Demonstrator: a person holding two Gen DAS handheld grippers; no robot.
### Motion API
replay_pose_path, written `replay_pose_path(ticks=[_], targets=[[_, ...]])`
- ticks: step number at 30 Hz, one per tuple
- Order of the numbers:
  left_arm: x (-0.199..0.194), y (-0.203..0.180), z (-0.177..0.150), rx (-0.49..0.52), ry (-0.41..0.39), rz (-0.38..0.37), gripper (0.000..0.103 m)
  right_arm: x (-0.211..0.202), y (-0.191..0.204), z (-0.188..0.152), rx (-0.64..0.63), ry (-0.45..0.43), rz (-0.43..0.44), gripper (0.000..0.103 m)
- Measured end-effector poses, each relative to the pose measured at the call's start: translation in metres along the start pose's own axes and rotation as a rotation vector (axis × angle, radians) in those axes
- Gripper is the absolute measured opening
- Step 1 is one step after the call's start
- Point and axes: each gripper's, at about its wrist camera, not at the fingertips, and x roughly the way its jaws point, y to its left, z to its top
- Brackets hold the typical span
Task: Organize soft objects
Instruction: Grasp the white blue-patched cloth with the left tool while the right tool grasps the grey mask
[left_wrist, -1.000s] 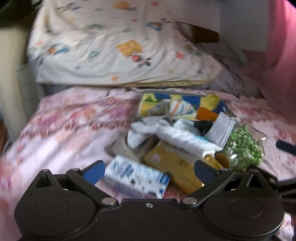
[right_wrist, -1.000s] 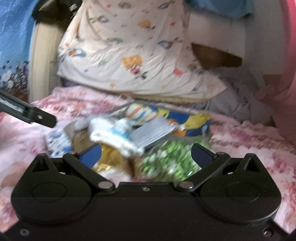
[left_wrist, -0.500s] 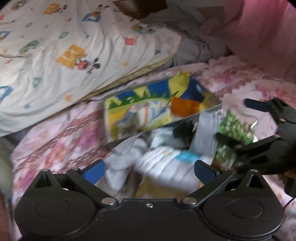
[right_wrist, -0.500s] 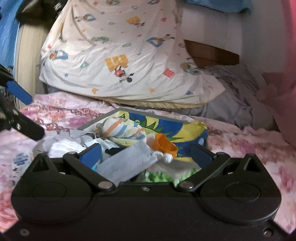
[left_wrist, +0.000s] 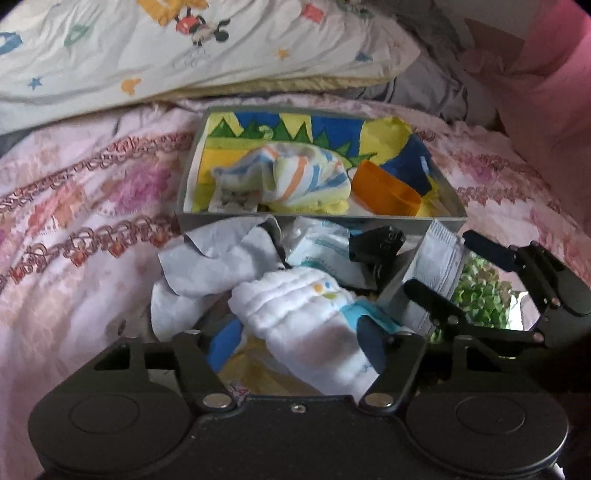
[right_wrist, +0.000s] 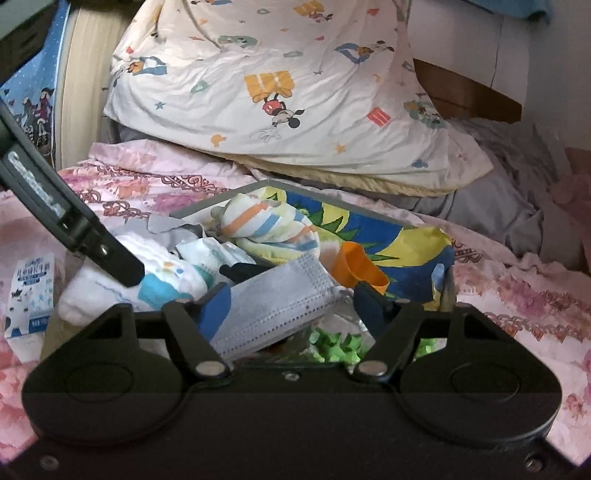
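Note:
A pile of soft things lies on the pink bedspread in front of a grey-rimmed box (left_wrist: 190, 166) lined with bright cloth. My left gripper (left_wrist: 297, 343) has its fingers pressed on both sides of a rolled white diaper (left_wrist: 295, 314) at the front of the pile. My right gripper (right_wrist: 293, 306) holds a grey face mask (right_wrist: 273, 306) across its width. It is seen from the side as the right gripper (left_wrist: 437, 260) at the pile's right edge. A striped cloth (left_wrist: 288, 177) and an orange cup (left_wrist: 384, 188) lie in the box.
A crumpled grey cloth (left_wrist: 214, 254), a black clip (left_wrist: 376, 243), a yellow packet (left_wrist: 255, 365) and a clear bag of green bits (left_wrist: 480, 295) are in the pile. A blue-white carton (right_wrist: 31, 295) lies to its left. A cartoon-print pillow (right_wrist: 280, 92) rests behind the box.
Both grippers moved in over the pile and their fingers narrowed. The left one closed around the white diaper, the right one around the grey mask.

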Motion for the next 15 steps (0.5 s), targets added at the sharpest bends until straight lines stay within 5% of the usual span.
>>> replay_pose_path(ticks=[15], targets=[[0.003, -0.017, -0.001, 0.010, 0.028, 0.058, 0.016, -0.019, 0.016, 0.001, -0.077, -0.011, -0.010, 0.027]])
